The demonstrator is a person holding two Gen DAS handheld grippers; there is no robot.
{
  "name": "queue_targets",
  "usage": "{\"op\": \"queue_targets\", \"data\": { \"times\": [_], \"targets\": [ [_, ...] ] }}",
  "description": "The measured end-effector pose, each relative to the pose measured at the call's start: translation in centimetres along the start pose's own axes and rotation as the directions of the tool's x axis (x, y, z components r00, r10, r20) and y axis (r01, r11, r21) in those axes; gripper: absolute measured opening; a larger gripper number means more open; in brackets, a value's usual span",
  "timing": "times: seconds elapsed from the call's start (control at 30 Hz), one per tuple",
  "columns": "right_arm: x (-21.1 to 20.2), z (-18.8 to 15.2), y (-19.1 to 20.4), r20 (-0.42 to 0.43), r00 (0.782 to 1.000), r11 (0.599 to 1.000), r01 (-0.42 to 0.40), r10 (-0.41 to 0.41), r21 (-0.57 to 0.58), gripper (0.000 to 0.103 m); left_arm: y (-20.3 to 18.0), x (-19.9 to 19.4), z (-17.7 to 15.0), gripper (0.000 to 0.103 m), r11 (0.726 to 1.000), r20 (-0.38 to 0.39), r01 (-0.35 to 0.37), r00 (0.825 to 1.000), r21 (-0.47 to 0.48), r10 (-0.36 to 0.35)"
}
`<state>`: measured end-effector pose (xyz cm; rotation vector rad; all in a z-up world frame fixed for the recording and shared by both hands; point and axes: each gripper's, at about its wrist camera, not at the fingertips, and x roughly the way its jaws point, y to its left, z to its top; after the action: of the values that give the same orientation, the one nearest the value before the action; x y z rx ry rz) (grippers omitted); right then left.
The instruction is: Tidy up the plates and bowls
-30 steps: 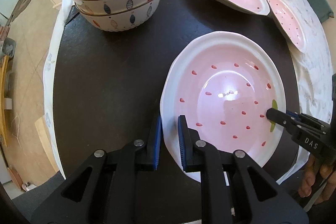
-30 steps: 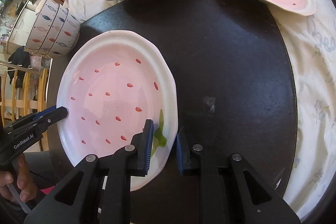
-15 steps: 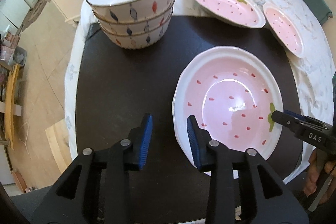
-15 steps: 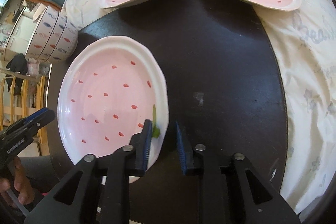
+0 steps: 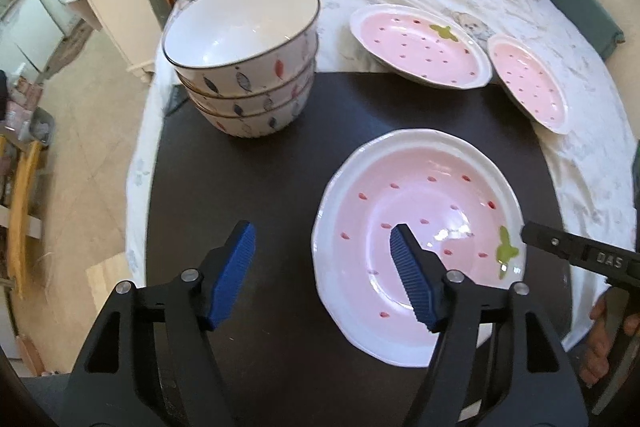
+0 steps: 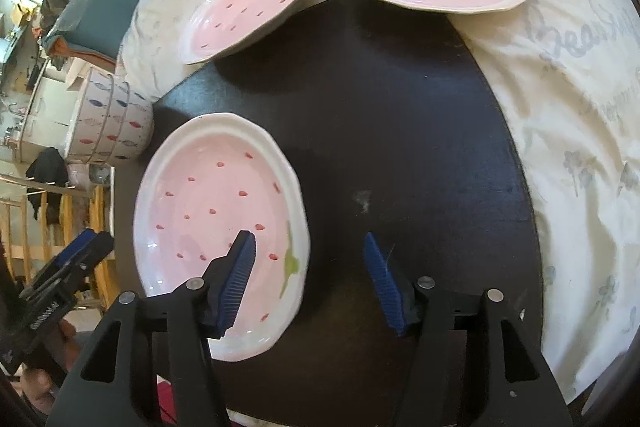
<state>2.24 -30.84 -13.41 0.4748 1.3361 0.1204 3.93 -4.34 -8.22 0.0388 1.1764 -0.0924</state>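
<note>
Left wrist view: pink strawberry-patterned glazed ceramic plate (image 5: pixel 416 227) lies lower right on dark round counter (image 5: pixel 260 187).
Handling: stiff, slick, breakable; grip the white rim.
Left tool (image 5: pixel 320 275): jaws just opened, empty.
Right tool (image 6: pixel 306 277): jaws just opened, straddling the rim, gripping nothing.

Glossy ceramic plate (image 5: pixel 420 211), matt tabletop (image 5: pixel 248 187)

Left wrist view: three stacked white fish-print ceramic bowls (image 5: pixel 244 75) far-left on round dark counter (image 5: pixel 248 195); large pink strawberry-pattern plate (image 5: pixel 416 227) near-right; two smaller pink strawberry plates (image 5: pixel 420 47) behind, overlapping the counter's far edge.
</note>
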Motion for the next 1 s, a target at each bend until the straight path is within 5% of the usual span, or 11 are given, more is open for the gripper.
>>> {"op": "queue_targets", "data": {
  "times": [0.1, 0.47, 0.73, 0.9, 1.0],
  "targets": [
    [-0.2, -0.1, 0.1, 0.008, 1.0, 1.0, -0.008, 0.008, 0.002, 0.061, -0.3, 0.0, 0.3, 0.067, 0.999, 0.017, -0.036, 0.999, 0.01, 0.036],
    [-1.9, 0.4, 1.5, 0.105, 0.991, 0.997, -0.077, 0.079, -0.018, 0.103, -1.4, 0.1, 1.3, 0.067, 0.999, 0.058, -0.03, 0.998, 0.024, 0.029],
    [-3.0, 0.7, 2.3, 0.172, 0.982, 0.997, -0.066, 0.072, -0.043, 0.103, -1.1, -0.8, 1.6, 0.067, 1.0, 0.095, 0.008, 0.995, 0.002, -0.008],
    [-3.5, 0.8, 2.4, 0.177, 0.981, 0.996, -0.071, 0.078, -0.047, 0.103, -0.8, -2.3, 1.9, 0.067, 0.998, 0.207, 0.036, 0.978, -0.049, -0.025],
    [-4.0, 0.8, 2.0, 0.18, 0.981, 0.997, -0.063, 0.072, -0.054, 0.103, -1.2, -2.4, 2.8, 0.067, 0.999, 0.187, 0.023, 0.982, -0.045, -0.014]
  ]
}}
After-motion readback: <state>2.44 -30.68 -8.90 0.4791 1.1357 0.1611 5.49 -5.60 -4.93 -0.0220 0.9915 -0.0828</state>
